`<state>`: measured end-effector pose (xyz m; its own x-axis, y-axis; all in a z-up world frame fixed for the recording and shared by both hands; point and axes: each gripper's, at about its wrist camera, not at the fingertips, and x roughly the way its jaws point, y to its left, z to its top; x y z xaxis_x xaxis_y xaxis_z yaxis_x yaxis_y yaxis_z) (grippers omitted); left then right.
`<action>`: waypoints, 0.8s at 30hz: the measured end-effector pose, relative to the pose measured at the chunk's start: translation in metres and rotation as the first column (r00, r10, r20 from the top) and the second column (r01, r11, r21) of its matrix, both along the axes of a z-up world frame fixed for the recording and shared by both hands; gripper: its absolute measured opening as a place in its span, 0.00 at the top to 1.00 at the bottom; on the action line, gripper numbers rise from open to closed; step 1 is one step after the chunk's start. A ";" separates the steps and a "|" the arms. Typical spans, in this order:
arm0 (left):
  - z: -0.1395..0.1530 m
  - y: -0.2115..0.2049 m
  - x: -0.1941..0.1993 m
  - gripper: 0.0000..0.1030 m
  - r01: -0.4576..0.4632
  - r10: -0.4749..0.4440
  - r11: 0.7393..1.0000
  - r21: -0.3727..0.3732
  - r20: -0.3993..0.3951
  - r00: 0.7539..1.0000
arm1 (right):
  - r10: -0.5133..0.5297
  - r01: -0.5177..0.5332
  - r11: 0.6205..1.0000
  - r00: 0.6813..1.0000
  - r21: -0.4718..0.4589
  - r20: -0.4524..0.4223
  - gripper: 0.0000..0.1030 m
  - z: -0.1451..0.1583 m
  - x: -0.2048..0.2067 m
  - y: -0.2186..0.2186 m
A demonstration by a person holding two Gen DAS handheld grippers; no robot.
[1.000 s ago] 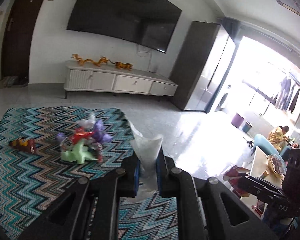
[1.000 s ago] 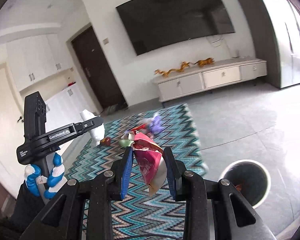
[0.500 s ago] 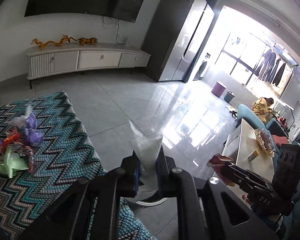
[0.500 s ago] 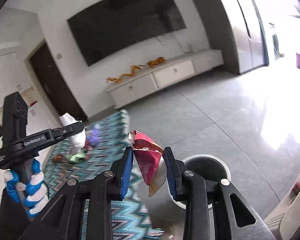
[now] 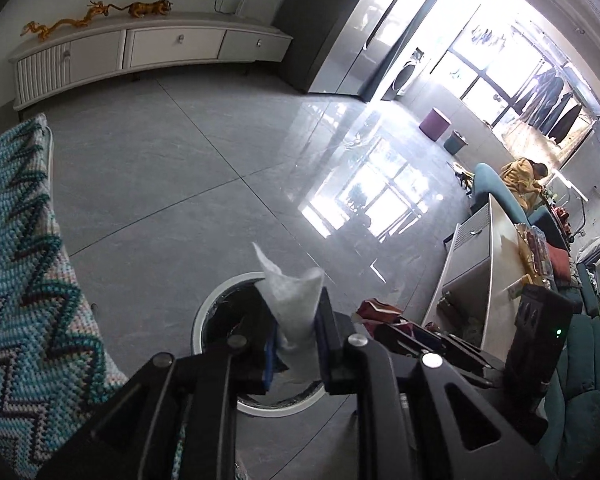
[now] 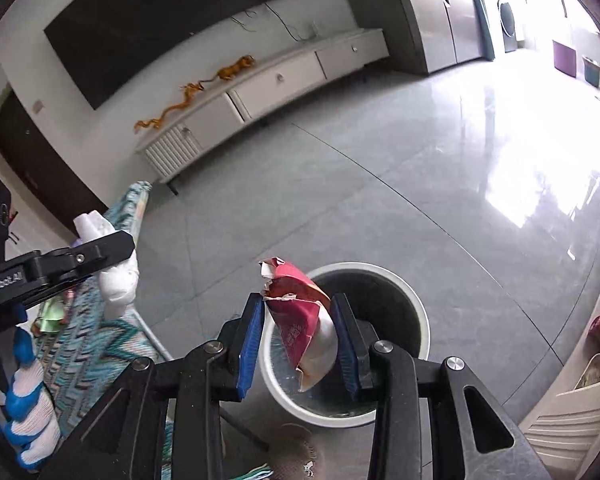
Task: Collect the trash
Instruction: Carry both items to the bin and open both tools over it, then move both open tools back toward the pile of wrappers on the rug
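Both grippers are now being held over the white bin (image 6: 380,280); the left gripper (image 5: 296,344) is clamped on white tissue (image 5: 290,300), the right gripper (image 6: 300,344) on a red wrapper (image 6: 296,316).

Strong daylight pours in through the windows (image 5: 512,64) at two o'clock, overexposing them and throwing white glare across the glossy floor (image 6: 532,176). Fisheye bending and dark vignetting mark every edge; the centre stays sharp.

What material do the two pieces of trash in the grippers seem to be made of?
White piece in the left gripper: likely soft tissue paper, matte and crumpled. Red wrapper in the right gripper: apparently printed plastic or foil film, with a torn, creased top and pale lining.
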<state>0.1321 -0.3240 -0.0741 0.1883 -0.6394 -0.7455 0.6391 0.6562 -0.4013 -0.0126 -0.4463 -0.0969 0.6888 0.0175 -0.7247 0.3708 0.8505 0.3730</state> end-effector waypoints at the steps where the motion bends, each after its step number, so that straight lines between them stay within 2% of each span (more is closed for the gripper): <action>1: -0.004 -0.005 0.003 0.80 0.001 -0.001 1.000 0.003 -0.009 1.000 | -0.002 0.002 1.000 1.000 -0.002 -0.011 0.66 -0.005 0.004 -0.002; 6: -0.026 -0.019 0.015 0.66 0.016 -0.015 1.000 0.014 -0.051 0.999 | -0.003 0.003 1.000 0.998 -0.011 -0.061 0.63 -0.028 0.021 -0.008; 11: -0.031 -0.018 0.017 0.63 0.020 -0.019 1.000 0.012 -0.065 0.998 | -0.025 0.024 1.000 0.996 -0.007 -0.088 0.44 -0.041 0.023 -0.013; 14: -0.021 -0.012 0.012 0.63 0.015 -0.014 1.000 0.003 -0.048 0.999 | -0.029 0.029 1.000 0.996 0.000 -0.084 0.44 -0.039 0.018 -0.014; 19: 0.007 -0.001 -0.006 0.63 -0.004 0.005 1.000 -0.015 0.026 1.000 | -0.043 0.044 0.999 0.998 0.012 -0.039 0.44 -0.016 -0.001 -0.014; 24: 0.047 0.016 -0.030 0.63 -0.038 0.043 0.998 -0.046 0.116 0.992 | -0.034 0.034 0.999 0.999 -0.011 0.041 0.44 0.028 -0.025 0.000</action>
